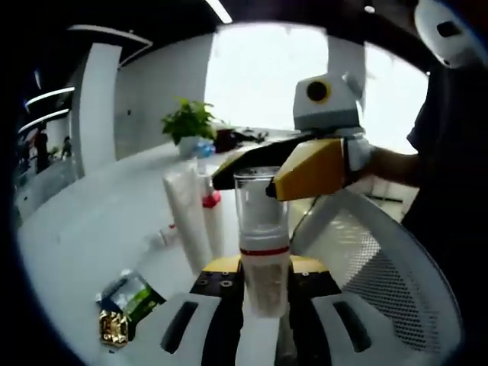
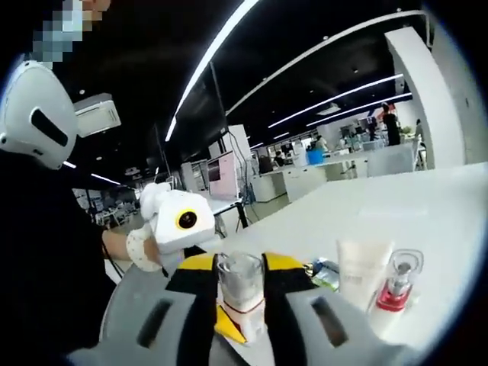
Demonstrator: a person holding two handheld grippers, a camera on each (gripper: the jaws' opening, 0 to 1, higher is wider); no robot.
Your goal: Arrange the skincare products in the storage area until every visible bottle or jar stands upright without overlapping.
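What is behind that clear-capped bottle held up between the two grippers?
Behind the bottle in the left gripper view stand a white tube and a red-collared spray bottle on the white table. The bottle hides whatever lies directly behind it.

Left gripper [image 1: 263,305] and right gripper [image 1: 268,183] meet jaw to jaw (both closed on one object), right hand [image 1: 358,156] gloved.

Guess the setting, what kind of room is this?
Most likely an open-plan office or lab. Long strip lights run across a dark ceiling, rows of desks stand behind, and a potted plant sits on the white table by a bright window.
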